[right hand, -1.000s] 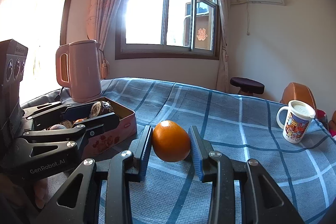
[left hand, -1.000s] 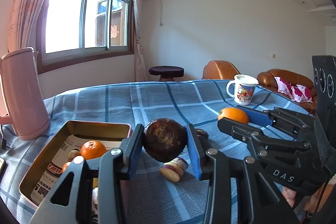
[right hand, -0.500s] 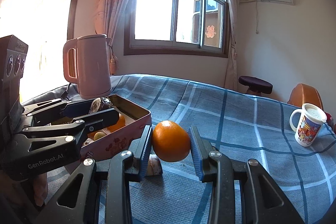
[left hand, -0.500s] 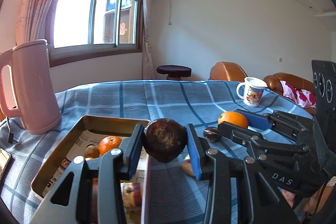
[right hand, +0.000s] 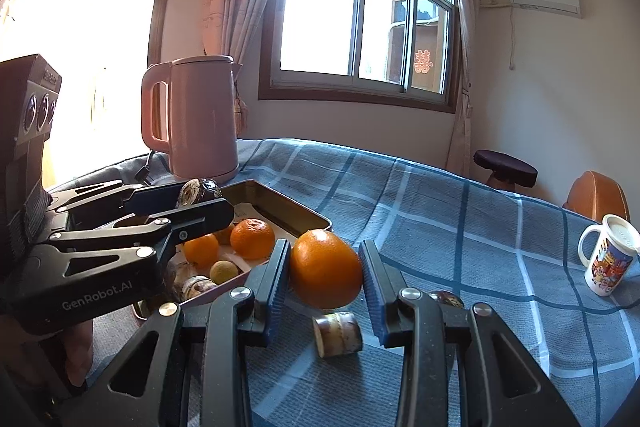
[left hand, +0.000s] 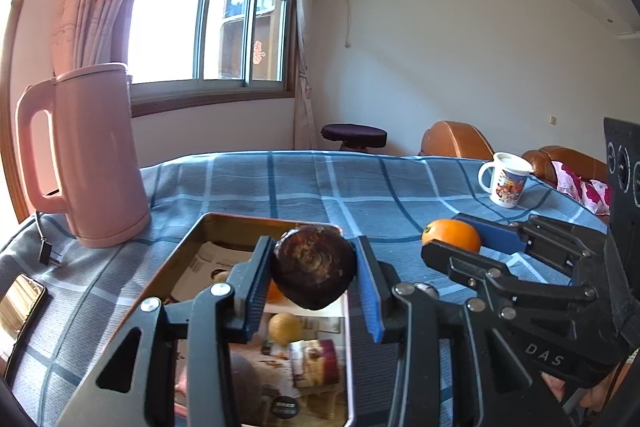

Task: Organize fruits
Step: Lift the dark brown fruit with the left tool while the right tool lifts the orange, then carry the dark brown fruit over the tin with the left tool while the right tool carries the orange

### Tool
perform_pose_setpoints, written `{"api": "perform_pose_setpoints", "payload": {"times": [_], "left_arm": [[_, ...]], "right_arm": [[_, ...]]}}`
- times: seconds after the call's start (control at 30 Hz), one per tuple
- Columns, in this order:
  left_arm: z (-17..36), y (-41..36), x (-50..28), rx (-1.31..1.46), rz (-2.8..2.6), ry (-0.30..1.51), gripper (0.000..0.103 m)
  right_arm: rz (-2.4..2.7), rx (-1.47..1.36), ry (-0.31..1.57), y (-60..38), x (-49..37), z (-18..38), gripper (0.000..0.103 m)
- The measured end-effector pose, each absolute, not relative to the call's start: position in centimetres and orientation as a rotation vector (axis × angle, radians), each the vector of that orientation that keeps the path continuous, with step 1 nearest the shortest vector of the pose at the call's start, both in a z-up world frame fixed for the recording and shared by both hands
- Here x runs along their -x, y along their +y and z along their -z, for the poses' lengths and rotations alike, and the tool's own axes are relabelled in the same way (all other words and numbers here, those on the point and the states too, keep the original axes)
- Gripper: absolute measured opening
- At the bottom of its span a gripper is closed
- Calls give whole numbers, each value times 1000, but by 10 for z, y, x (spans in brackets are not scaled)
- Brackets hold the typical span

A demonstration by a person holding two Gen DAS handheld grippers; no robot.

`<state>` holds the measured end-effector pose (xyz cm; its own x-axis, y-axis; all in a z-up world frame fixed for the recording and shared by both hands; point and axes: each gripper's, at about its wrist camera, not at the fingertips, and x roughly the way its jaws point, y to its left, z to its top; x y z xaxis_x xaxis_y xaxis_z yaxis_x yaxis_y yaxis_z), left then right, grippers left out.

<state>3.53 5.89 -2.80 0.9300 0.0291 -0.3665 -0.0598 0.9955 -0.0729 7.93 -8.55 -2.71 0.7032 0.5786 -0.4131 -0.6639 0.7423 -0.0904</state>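
Blue plaid cloth [left hand: 280, 195] covers the table on my left wrist feed, window behind, sofa at 3 o'clock. My left gripper [left hand: 314, 277] is clamped on a dark brown round fruit [left hand: 314, 273], both blue pads pressing its sides, held above the open gold tin [left hand: 224, 223]. Tin sits at 6 o'clock in frame, paper-lined; I see a small yellowish fruit [left hand: 284, 327] and a sliver of orange inside, under the held fruit. Pink kettle [left hand: 86, 155] at 9 o'clock, just beside the tin's far-left corner. Only this feed shows the phone [left hand: 20, 301] at 8 o'clock on the cloth and the kettle's plug. Right gripper [left hand: 452, 239] enters from 3 o'clock, closed on an orange [left hand: 450, 235]. Mug [left hand: 506, 183] at 2 o'clock, well apart.

Right wrist feed: same cloth [right hand: 440, 219], window brighter. My right gripper [right hand: 325, 273] grips the orange [right hand: 325, 269], pads on both sides, held off the cloth just beside the tin [right hand: 288, 207], outside its near-right wall. This feed shows tin contents better: two tangerines [right hand: 253, 238], one small yellow fruit [right hand: 224, 271], some wrapped items. Seen only here: short cut stalk piece [right hand: 338, 333] on the cloth at 6 o'clock under the orange, a small dark fruit [right hand: 446, 298] beside my right finger. Left gripper [right hand: 198, 193] comes in from 9 o'clock over the tin, brown fruit [right hand: 198, 191] in its tips. Kettle [right hand: 196, 119] at 10 o'clock, mug [right hand: 608, 259] at 3 o'clock.
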Motion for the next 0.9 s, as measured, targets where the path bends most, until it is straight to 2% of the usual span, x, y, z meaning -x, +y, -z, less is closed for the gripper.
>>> {"api": "perform_pose_setpoints", "payload": {"times": [0.9], "left_arm": [[32, 104, -31, 97, -147, 416, 42]], "right_arm": [[-790, 285, 381, -33, -74, 26, 37]]}}
